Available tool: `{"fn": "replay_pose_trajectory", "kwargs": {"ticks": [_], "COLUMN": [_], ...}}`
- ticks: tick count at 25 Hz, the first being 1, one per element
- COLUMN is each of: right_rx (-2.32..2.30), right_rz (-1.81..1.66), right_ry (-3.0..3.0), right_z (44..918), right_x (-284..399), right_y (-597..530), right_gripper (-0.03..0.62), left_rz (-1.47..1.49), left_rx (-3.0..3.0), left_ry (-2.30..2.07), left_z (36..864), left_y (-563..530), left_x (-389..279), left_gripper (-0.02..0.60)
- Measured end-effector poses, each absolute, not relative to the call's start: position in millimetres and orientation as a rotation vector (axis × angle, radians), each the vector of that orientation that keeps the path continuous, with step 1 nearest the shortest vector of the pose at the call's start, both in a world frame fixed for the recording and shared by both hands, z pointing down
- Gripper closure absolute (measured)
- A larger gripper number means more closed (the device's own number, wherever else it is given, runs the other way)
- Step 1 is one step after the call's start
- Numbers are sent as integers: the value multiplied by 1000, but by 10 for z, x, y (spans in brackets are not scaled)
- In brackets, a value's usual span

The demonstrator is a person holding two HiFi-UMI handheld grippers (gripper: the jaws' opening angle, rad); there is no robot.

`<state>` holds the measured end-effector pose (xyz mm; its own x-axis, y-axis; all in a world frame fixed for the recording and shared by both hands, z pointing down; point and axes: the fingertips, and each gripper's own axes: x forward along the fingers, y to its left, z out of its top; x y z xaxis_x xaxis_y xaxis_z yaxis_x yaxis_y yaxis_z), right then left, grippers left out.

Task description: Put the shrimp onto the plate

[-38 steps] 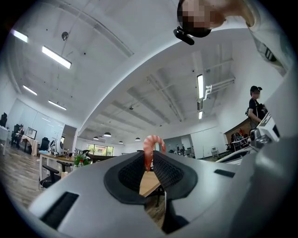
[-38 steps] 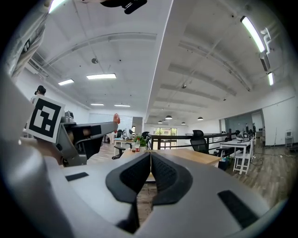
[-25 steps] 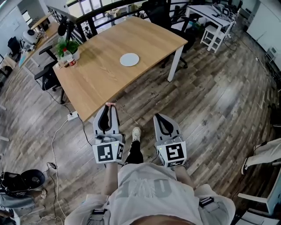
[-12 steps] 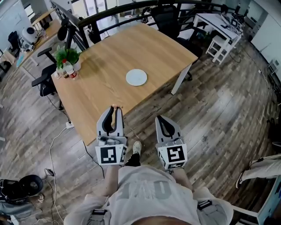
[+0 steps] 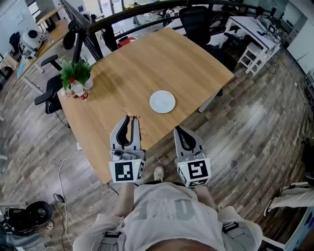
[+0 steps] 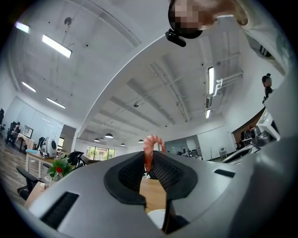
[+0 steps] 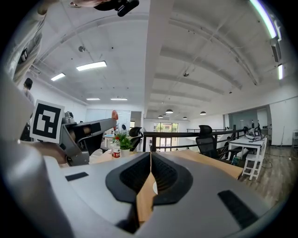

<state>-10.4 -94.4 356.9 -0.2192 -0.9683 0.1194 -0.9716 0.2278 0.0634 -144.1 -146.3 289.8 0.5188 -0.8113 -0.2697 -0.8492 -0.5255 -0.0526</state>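
Note:
A pink shrimp (image 6: 149, 149) sticks up from between the tips of my left gripper (image 5: 129, 120), which is shut on it; its tip shows as a small pink spot in the head view (image 5: 130, 116). In the right gripper view the shrimp (image 7: 114, 114) appears at the left gripper's end. The round white plate (image 5: 162, 101) lies on the wooden table (image 5: 132, 68), ahead and to the right of the left gripper. My right gripper (image 5: 180, 131) is shut with nothing in it, at the table's near edge.
A potted plant (image 5: 75, 74) and a small red-capped bottle (image 5: 80, 90) stand at the table's left corner. Black office chairs (image 5: 195, 22) and a dark railing (image 5: 122, 14) lie beyond the table. White desks (image 5: 250, 29) stand at the far right. Cables trail on the wood floor (image 5: 64, 162) at left.
The table and plate have come closer and lower in the head view as the person walked up. Both grippers now reach the table's near edge, the shrimp still held.

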Motion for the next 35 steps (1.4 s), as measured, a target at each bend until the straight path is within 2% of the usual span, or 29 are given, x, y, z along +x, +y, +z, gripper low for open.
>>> {"fn": "replay_pose_trajectory", "kwargs": {"ticks": [16,30,35], "right_rx": [1829,1614,1552], "right_rz": [43,-2,5], "right_ry": [-2431,-2642,-2684], "right_z": [3597,3304,3269], "right_x": [411,1070,1176], "right_y": [-1942,-2853,-2957], "right_gripper": [572,574,574], "left_rz": [242,156,99], "left_rx": [-2595,-2521,-2534], "left_ry": [1459,1684,1795], "left_z": [3047,2998,3083], "left_y": [-2275,-3037,-3100], "left_x": [-712,2,49], "left_gripper": [522,521,520]}}
